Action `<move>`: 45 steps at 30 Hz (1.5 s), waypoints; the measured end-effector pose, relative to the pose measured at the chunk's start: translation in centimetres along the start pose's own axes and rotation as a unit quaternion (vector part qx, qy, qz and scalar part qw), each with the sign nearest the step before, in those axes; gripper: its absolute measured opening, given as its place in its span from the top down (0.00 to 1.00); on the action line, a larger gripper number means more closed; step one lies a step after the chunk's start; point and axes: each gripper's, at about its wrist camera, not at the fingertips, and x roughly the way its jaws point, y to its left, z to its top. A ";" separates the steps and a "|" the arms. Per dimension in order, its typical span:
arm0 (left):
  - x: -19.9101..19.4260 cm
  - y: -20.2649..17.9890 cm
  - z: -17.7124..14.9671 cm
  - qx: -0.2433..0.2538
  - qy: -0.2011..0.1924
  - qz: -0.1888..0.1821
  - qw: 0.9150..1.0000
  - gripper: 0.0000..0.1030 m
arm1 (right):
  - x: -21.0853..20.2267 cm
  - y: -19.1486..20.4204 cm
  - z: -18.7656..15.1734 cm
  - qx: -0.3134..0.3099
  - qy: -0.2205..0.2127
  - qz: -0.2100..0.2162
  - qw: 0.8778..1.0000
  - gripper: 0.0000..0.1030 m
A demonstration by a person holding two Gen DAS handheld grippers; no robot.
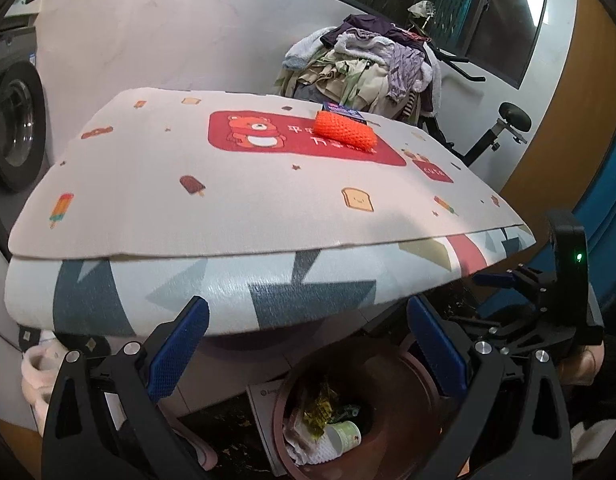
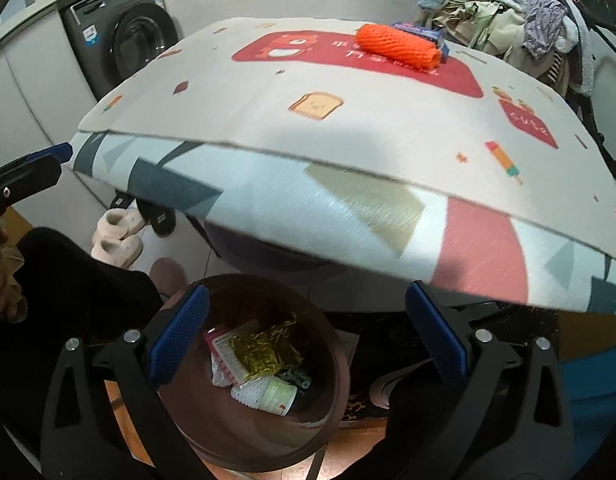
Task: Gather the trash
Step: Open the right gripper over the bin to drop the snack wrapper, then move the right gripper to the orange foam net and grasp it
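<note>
Gaping empty: right tongs (image 2: 308,336), wide.

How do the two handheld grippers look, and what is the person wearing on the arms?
Both the left gripper and the right gripper have black, angular frames with silver round bolts. Each finger carries a blue pad with a fine dotted texture. On the right gripper's black body a small green light glows. The person wears a black sleeve.
</note>
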 end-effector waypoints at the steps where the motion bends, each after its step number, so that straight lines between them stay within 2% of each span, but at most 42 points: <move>1: 0.0 0.1 0.3 0.000 -0.001 0.000 1.000 0.06 | -0.2 -0.3 0.5 0.002 -0.002 -0.002 1.000 0.06; 6: 0.0 0.9 2.7 0.001 -0.017 0.004 1.000 0.06 | -0.8 -1.7 2.9 0.015 -0.015 -0.007 1.000 0.06; 17: -0.2 3.2 8.0 0.004 -0.056 0.013 0.998 0.06 | -0.6 -4.6 9.2 0.006 -0.045 -0.049 0.998 0.06; 22: 0.7 4.7 9.4 0.000 -0.056 0.017 0.998 0.06 | 0.6 -5.0 12.1 -0.027 -0.049 -0.055 0.997 0.06; 26: 1.8 6.1 9.8 -0.009 -0.052 0.017 0.998 0.06 | 1.8 -5.4 14.9 -0.057 -0.065 -0.043 0.995 0.06; 29: 2.7 7.1 10.1 -0.018 -0.051 0.014 0.998 0.06 | 3.1 -5.8 17.2 -0.082 -0.080 -0.045 0.992 0.09; 30: 3.0 7.4 10.2 -0.020 -0.052 0.013 0.998 0.06 | 3.6 -5.9 18.0 -0.090 -0.082 -0.046 0.992 0.15; 31: 3.3 7.6 10.4 -0.023 -0.053 0.013 0.998 0.06 | 4.5 -6.0 19.2 -0.104 -0.082 -0.049 0.990 0.17; 34: 4.0 8.5 10.8 -0.038 -0.054 0.012 0.998 0.06 | 6.4 -6.2 21.5 -0.132 -0.083 -0.058 0.986 0.18; 40: 5.8 9.5 11.8 -0.048 -0.042 0.006 0.998 0.06 | 11.6 -6.6 25.6 -0.205 -0.056 -0.118 0.970 0.18; 43: 6.7 9.6 12.3 -0.047 -0.037 0.000 0.998 0.06 | 14.0 -7.6 27.0 -0.214 -0.035 -0.141 0.966 0.19; 44: 7.0 9.6 12.6 -0.047 -0.035 -0.002 0.998 0.06 | 14.9 -8.0 27.3 -0.214 -0.026 -0.146 0.965 0.21; 45: 7.3 9.6 12.8 -0.048 -0.034 -0.005 0.998 0.06 | 15.5 -8.3 27.4 -0.213 -0.020 -0.148 0.966 0.29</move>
